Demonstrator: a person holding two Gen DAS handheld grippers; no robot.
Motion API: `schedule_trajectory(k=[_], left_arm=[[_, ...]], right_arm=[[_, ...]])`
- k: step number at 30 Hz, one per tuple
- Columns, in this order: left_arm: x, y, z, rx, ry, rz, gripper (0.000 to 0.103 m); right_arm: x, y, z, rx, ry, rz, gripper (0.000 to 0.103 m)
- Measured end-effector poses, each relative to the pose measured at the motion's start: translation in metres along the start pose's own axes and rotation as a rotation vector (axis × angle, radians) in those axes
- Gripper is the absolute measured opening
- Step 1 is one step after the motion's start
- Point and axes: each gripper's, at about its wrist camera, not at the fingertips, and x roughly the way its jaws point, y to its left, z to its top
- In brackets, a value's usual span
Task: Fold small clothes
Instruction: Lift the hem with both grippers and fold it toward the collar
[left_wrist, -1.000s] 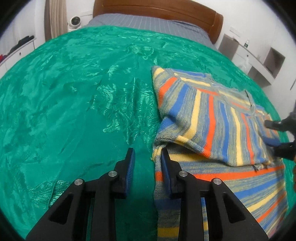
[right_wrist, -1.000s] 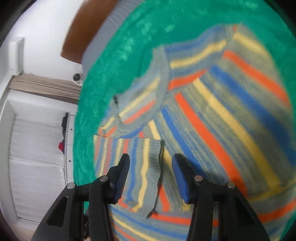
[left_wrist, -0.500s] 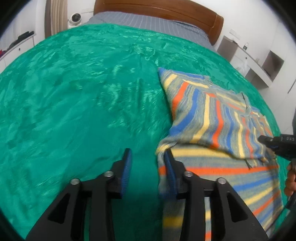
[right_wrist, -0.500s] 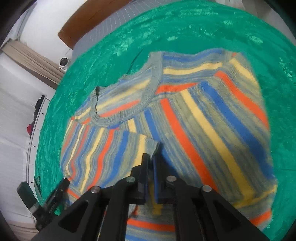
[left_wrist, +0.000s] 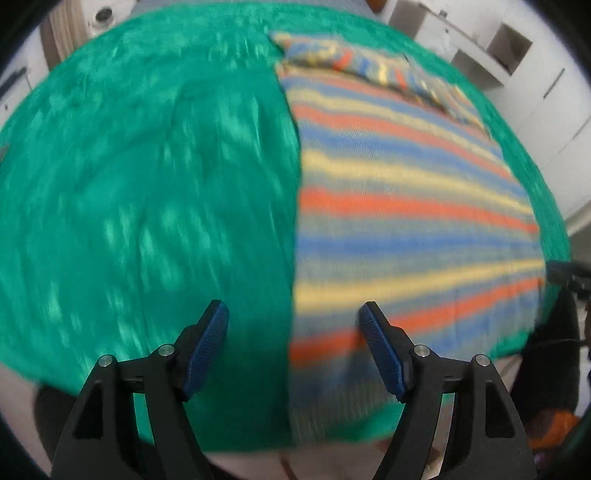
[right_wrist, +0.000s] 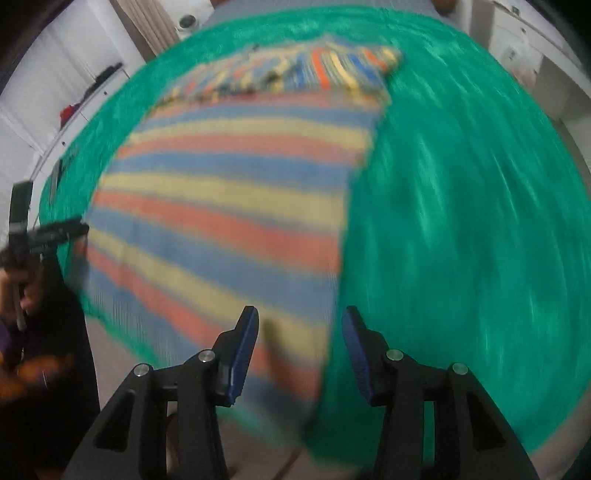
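Observation:
A striped knit sweater (left_wrist: 406, 206) in blue, yellow, orange and grey lies flat on the green bedspread (left_wrist: 147, 184), its sleeves folded across the far end. My left gripper (left_wrist: 293, 339) is open and empty above the sweater's near left corner. My right gripper (right_wrist: 299, 343) is open and empty above the near right corner of the sweater (right_wrist: 229, 206). Both views are blurred by motion. The right gripper's tip shows at the right edge of the left wrist view (left_wrist: 565, 273); the left gripper shows at the left edge of the right wrist view (right_wrist: 51, 236).
The bedspread's near edge (right_wrist: 406, 454) hangs just below both grippers. White cabinets (left_wrist: 517, 55) stand to the right of the bed, white shelving (right_wrist: 74, 92) to the left. A small camera (left_wrist: 103, 14) sits at the far left.
Both grippers have pulled back from the folded sleeves to the sweater's near hem. The right gripper, shut half a second ago, is open; the left has opened wider.

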Motion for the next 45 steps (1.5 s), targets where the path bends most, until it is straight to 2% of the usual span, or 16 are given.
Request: schedule_trajectory(k=[2, 5, 9, 10, 11, 12, 13, 14, 15, 22, 31, 35, 39, 41, 43, 45], left_arm=[[0.006, -0.004, -0.012, -0.010, 0.050, -0.010, 0.074], [0.009, -0.016, -0.018, 0.042, 0.052, 0.022, 0.067], [0.014, -0.018, -0.016, 0.023, 0.073, -0.008, 0.037], [0.016, -0.017, -0.016, 0.017, 0.080, 0.002, 0.024], [0.017, -0.015, -0.016, 0.004, 0.087, 0.005, 0.018], [0.017, -0.014, -0.016, -0.005, 0.089, 0.004, 0.008], [0.014, -0.007, -0.017, -0.028, 0.088, -0.017, 0.006], [0.011, -0.003, -0.017, -0.052, 0.084, -0.041, 0.005], [0.009, 0.001, -0.019, -0.069, 0.081, -0.057, 0.004], [-0.023, 0.003, -0.027, -0.080, 0.027, -0.132, 0.003], [-0.051, 0.007, -0.044, -0.062, 0.012, -0.170, 0.002], [-0.060, 0.013, -0.047, -0.110, 0.013, -0.226, 0.002], [-0.079, 0.028, -0.015, -0.198, -0.073, -0.313, 0.002], [-0.085, 0.036, 0.016, -0.239, -0.132, -0.353, 0.002], [-0.086, 0.042, 0.050, -0.261, -0.182, -0.375, 0.002], [-0.083, 0.045, 0.084, -0.259, -0.230, -0.357, 0.002]], right_arm=[[-0.006, -0.005, -0.029, 0.049, 0.020, 0.018, 0.047], [-0.004, -0.011, -0.054, 0.130, 0.035, 0.067, 0.047], [0.003, -0.012, -0.052, 0.175, -0.017, 0.120, 0.047], [0.010, -0.012, -0.050, 0.181, -0.004, 0.122, 0.047], [0.020, -0.011, -0.047, 0.189, 0.025, 0.114, 0.047], [0.027, -0.012, -0.047, 0.198, 0.053, 0.130, 0.045], [0.030, -0.011, -0.044, 0.199, 0.063, 0.142, 0.036], [0.029, -0.011, -0.044, 0.196, 0.063, 0.143, 0.013], [0.027, -0.011, -0.044, 0.192, 0.060, 0.142, 0.006], [-0.017, -0.008, -0.047, 0.158, -0.015, 0.151, 0.006], [-0.036, 0.006, -0.054, 0.123, -0.009, 0.138, 0.005], [-0.045, 0.001, -0.059, 0.145, -0.008, 0.159, 0.005], [-0.058, -0.012, -0.038, 0.218, -0.080, 0.257, 0.005], [-0.063, -0.022, -0.018, 0.245, -0.134, 0.294, 0.005], [-0.066, -0.038, 0.015, 0.274, -0.188, 0.328, 0.005], [-0.064, -0.051, 0.048, 0.290, -0.235, 0.336, 0.005]])
